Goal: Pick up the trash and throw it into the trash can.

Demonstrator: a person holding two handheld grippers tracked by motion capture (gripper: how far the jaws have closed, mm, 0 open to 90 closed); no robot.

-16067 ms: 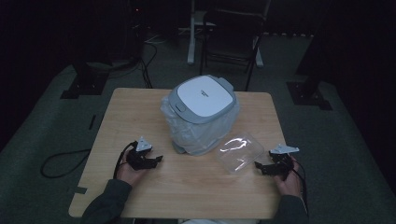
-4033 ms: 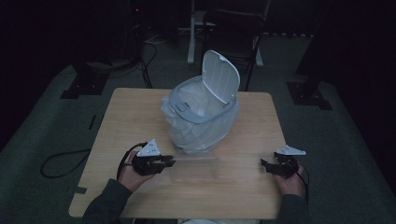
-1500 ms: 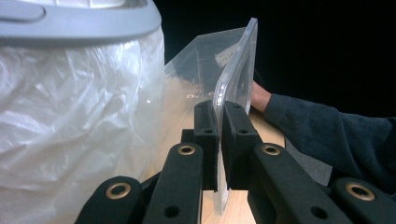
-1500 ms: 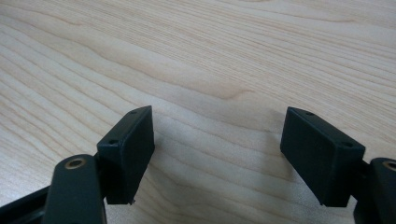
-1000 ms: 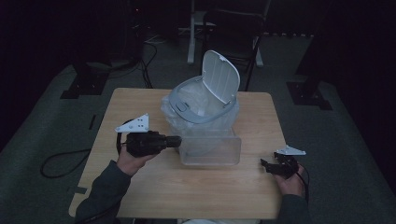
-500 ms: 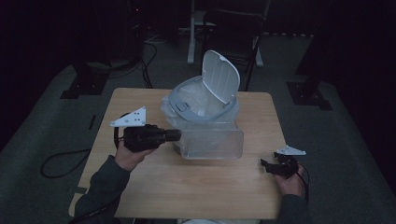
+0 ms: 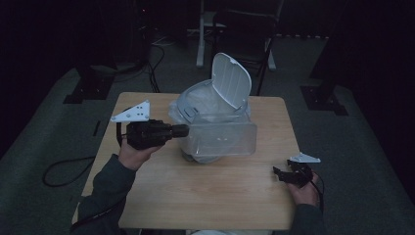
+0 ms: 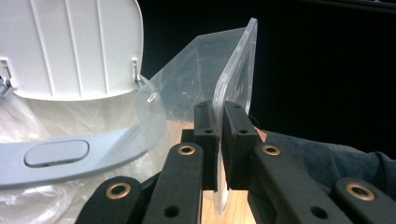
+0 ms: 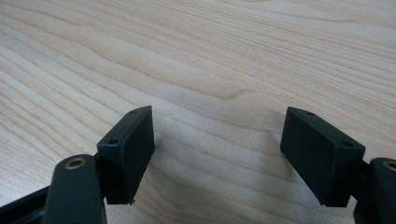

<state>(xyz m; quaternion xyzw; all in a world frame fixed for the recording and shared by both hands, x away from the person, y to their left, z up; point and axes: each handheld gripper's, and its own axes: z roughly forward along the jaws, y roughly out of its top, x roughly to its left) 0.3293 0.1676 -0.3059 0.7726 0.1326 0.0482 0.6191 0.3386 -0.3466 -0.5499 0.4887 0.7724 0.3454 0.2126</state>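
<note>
Left hand-held gripper [image 7: 180,130], raised and level, pinches the clear container [image 7: 222,138]; right hand-held gripper [image 7: 283,175] rests wide.

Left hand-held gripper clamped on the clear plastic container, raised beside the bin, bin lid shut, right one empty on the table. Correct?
Not quite: the bin lid stands open, as the high view shows. The rest holds: the left hand-held gripper is clamped on the edge of the clear plastic container, raised beside the bin, and the right hand-held gripper is empty, jaws apart over the table.
</note>
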